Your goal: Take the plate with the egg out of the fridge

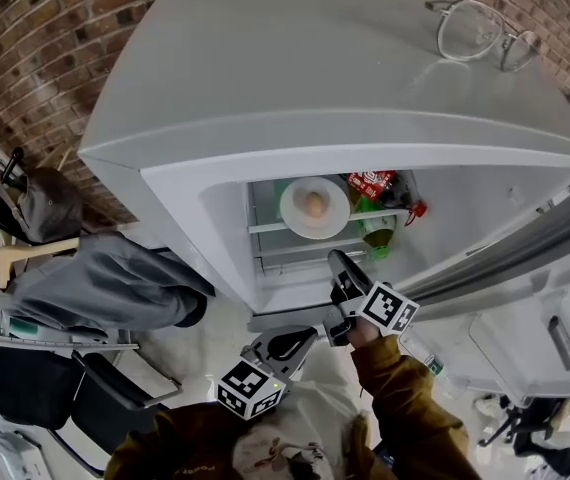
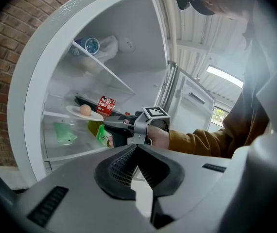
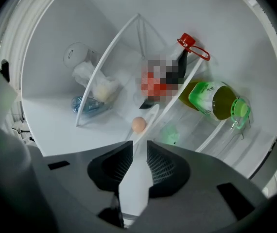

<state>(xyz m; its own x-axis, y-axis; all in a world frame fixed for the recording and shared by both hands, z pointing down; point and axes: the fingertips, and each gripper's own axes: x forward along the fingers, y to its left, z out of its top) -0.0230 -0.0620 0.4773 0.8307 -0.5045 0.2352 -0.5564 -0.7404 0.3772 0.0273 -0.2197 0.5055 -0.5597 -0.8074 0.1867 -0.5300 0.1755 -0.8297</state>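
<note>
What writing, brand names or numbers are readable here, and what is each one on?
Nothing can be read for certain.
Red packet: white print, too small to read.
Green bottle: label blurred, unreadable.
Marker cubes: black-and-white square patterns only, no words or numbers.

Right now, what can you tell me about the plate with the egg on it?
The plate is round, white and plain, lying flat on a fridge shelf. One brownish egg sits in its middle. A red packet lies beside it on the same shelf. The right gripper, jaws slightly apart, points at its near rim; whether it touches is unclear.
</note>
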